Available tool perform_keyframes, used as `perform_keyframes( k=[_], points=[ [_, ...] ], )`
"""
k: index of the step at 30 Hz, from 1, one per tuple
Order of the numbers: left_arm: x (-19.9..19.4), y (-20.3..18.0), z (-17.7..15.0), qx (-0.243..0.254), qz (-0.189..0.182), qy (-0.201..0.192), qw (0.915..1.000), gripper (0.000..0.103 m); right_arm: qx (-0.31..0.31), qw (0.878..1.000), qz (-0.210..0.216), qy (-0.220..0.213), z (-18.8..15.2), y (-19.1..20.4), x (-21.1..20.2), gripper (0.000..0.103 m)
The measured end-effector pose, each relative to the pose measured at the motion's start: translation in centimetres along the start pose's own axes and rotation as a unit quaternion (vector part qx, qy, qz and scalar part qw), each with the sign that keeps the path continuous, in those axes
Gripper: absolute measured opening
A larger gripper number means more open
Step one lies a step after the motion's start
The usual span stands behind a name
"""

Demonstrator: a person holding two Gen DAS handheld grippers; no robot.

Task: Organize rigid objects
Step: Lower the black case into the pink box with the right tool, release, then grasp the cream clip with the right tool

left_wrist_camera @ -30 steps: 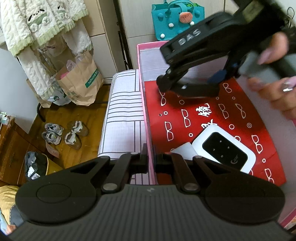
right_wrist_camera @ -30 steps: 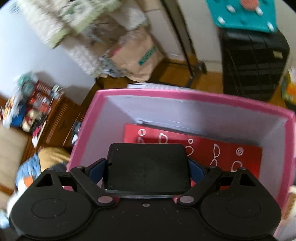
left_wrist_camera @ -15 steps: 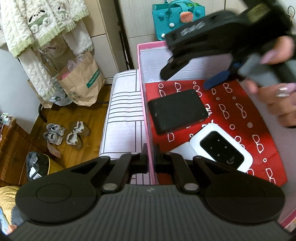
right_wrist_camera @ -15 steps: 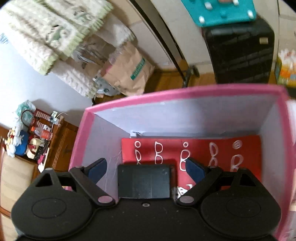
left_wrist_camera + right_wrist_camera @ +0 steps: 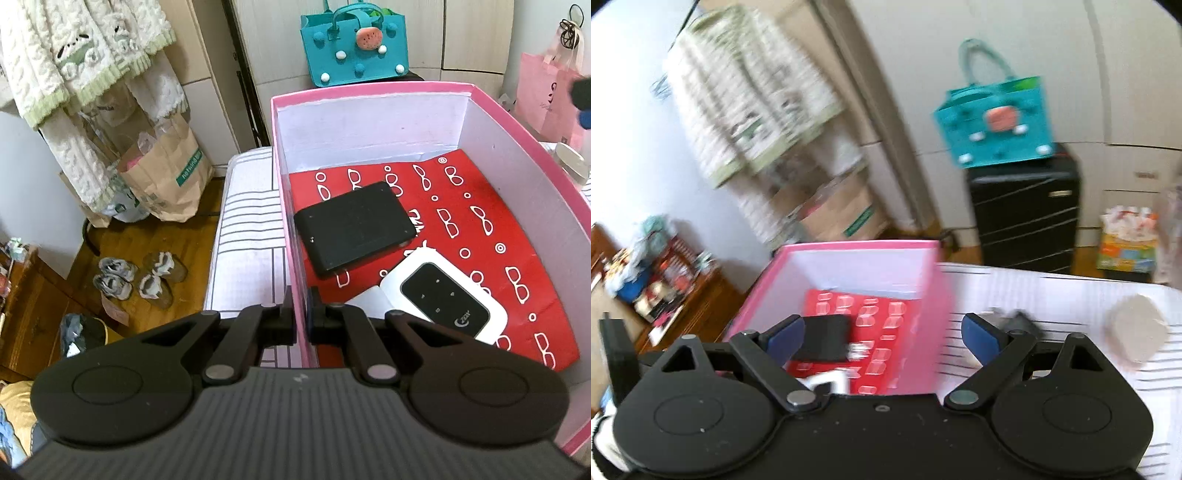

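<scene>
A pink box (image 5: 369, 94) stands on a striped white cloth. A red patterned sheet (image 5: 517, 229) lines its floor. A flat black case (image 5: 354, 227) lies inside at the left, with a white and black pocket device (image 5: 439, 299) in front of it. My left gripper (image 5: 300, 314) is shut on the box's left wall (image 5: 286, 221). My right gripper (image 5: 882, 338) is open and empty, raised above the box's right side (image 5: 942, 306). The black case (image 5: 827, 341) shows blurred in the right wrist view.
A small dark object (image 5: 1019, 321) and a pale round object (image 5: 1136, 334) lie on the striped cloth (image 5: 1052, 295) right of the box. A teal bag (image 5: 354, 40) sits behind it. Paper bags (image 5: 166, 173), hanging clothes and shoes (image 5: 136, 277) are at the left.
My right gripper opened and let go of the black case, which now lies in the box. It then rose and pulled away to the right. My left gripper kept its hold.
</scene>
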State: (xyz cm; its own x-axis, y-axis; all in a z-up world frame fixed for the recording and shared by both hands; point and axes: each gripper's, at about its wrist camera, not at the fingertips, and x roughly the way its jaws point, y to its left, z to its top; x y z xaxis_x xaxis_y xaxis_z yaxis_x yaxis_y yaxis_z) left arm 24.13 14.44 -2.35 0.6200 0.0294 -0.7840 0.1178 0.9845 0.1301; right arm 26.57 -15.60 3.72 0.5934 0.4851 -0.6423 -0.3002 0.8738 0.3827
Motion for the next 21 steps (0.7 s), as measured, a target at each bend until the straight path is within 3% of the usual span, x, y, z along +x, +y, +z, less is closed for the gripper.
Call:
perform_keyframes(
  k=[4,9,15,21],
  points=[
    [-0.1,0.4,-0.1,-0.007,-0.007,-0.002,0.9999,0.005,-0.022,0.997,-0.063,-0.034,-1.5,-3.8,-1.0,0.094],
    [-0.2,0.5,-0.2,-0.007,-0.009,-0.005,0.9999,0.005,-0.02,0.991,-0.127,-0.035,-2.5,-7.4,-0.5,0.093],
    [-0.2,0.8,-0.2,-0.02,-0.02,-0.014,0.9995,0.005,0.004,0.993,-0.118,-0.025,-3.9,-10.3,-0.1,0.091],
    [-0.8,0.5,-0.2,-0.011,0.004,-0.024,0.9996,0.008,-0.054,0.991,-0.121,-0.018,-5.8,-9.1,0.0,0.088]
  ],
)
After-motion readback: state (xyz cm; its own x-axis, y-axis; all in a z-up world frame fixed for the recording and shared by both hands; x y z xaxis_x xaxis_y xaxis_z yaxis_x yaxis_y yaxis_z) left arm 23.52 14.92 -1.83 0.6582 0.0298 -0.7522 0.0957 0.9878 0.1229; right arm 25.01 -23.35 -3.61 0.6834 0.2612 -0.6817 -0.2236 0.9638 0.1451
